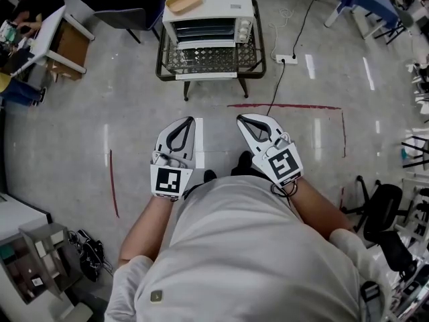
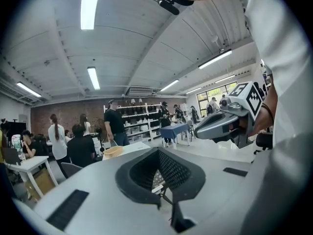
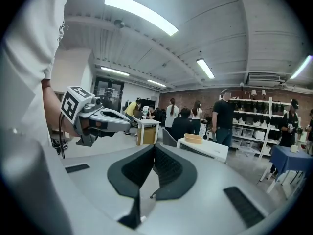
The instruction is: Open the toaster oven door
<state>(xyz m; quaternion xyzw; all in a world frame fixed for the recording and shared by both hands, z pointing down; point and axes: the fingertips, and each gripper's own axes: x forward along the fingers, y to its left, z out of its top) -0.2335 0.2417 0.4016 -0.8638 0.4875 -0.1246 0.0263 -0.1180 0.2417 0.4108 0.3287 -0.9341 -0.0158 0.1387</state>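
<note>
The toaster oven (image 1: 208,17) sits at the top centre of the head view on a wire stand (image 1: 209,60), well apart from both grippers, which are held low at mid-frame. The left gripper (image 1: 189,121) and right gripper (image 1: 242,119) both aim up the frame toward it. Each has its 2 jaws pressed together with nothing between them.

Only the head view shows the stand, the floor's red tape lines (image 1: 285,106) and the power strip (image 1: 287,60). The gripper views instead show ceiling lights, shelves and people behind the oven, whose white body (image 3: 205,150) carries a tan tray (image 3: 193,138).

The oven's long side runs left to right across the frame. Its dark glass front faces down the frame, toward the person.
</note>
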